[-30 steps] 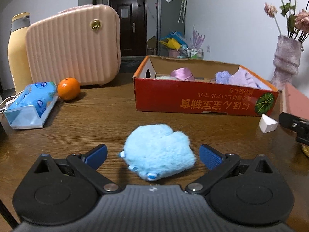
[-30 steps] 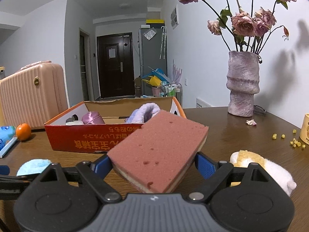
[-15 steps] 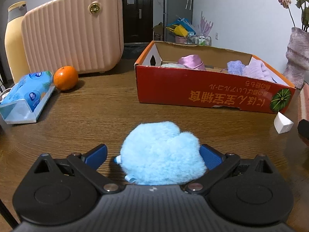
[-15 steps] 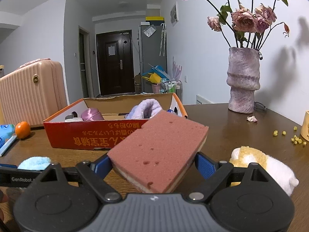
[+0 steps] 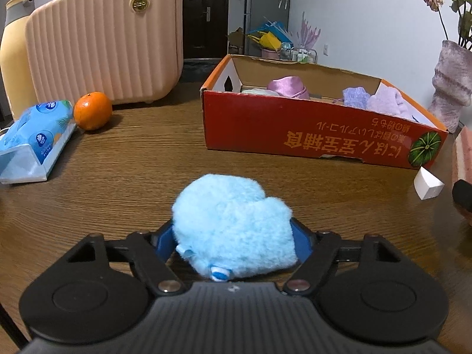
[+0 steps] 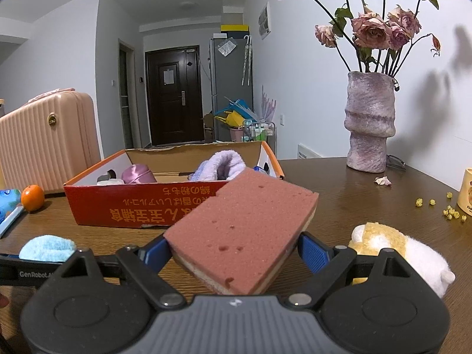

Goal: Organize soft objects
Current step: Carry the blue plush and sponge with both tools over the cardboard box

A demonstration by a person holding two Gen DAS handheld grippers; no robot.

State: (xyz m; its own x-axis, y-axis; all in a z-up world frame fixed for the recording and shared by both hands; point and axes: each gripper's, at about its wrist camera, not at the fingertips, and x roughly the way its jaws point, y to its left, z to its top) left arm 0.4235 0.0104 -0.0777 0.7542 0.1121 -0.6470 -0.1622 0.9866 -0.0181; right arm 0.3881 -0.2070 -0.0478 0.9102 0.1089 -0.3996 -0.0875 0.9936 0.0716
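A fluffy light-blue plush (image 5: 233,224) lies on the wooden table between the fingers of my left gripper (image 5: 232,240). Its jaws are closing, and the blue pads touch the plush on both sides. My right gripper (image 6: 236,247) is shut on a reddish-brown sponge (image 6: 242,224) with a pale underside, held tilted above the table. Beyond both stands an open red cardboard box (image 5: 295,126) with purple and pale soft items inside. The right wrist view shows the blue plush (image 6: 47,247) at the far left and a yellow-and-white plush (image 6: 380,242) on the table at the right.
A pink ribbed case (image 5: 103,38), an orange (image 5: 93,110), a blue tissue pack (image 5: 35,138) and a yellow bottle (image 5: 13,50) stand at the left. A white wedge (image 5: 427,183) lies by the box. A vase (image 6: 370,121) of roses, yellow crumbs and a mug (image 6: 466,191) are at the right.
My left gripper moved forward around the blue plush, then its fingers closed in until they touched the plush. The right gripper and its sponge have stayed put.
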